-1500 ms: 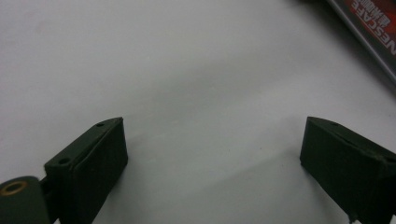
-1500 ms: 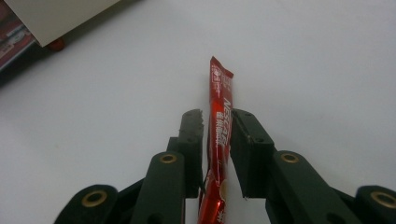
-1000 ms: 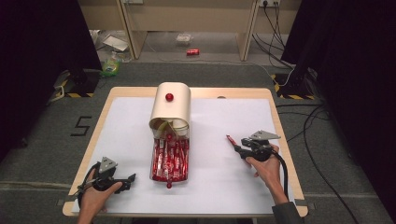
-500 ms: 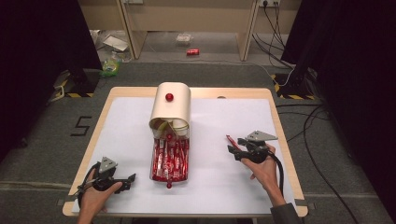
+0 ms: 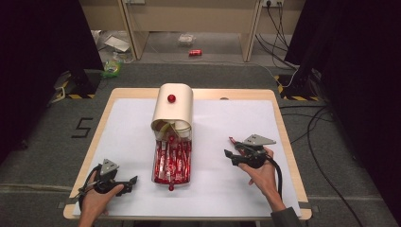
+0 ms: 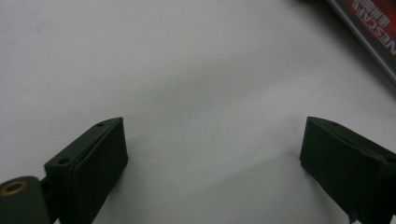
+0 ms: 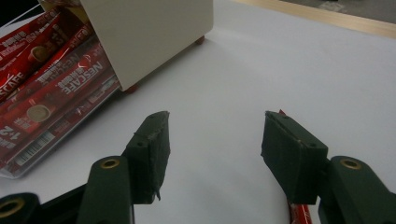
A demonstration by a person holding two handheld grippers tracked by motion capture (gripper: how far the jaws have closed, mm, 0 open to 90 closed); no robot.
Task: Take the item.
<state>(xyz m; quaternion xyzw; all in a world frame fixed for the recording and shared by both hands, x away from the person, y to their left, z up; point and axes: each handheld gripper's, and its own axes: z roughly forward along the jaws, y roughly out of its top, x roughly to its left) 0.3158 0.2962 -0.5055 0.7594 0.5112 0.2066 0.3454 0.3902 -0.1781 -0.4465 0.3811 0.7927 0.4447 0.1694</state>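
Starting on my left: the left gripper [image 5: 128, 180] rests low on the white table cover [image 5: 222, 123] near the front edge, held in the left hand [image 5: 97, 201]. Its jaws stand wide apart with bare white sheet between them, nothing held. Just to its right sits the clear tray [image 5: 172, 163] packed with red coffee sticks [image 5: 176, 158], a corner of it showing at the top right in the left gripper view. Behind the tray stands the cream box [image 5: 173, 108] with a red knob [image 5: 171, 98] on top. Over on the right, the right gripper [image 5: 228, 153] is also open, jaws apart, empty. A single red stick [image 7: 299, 213] lies on the cover right beside its right-hand jaw, partly hidden; I can't tell if they touch.
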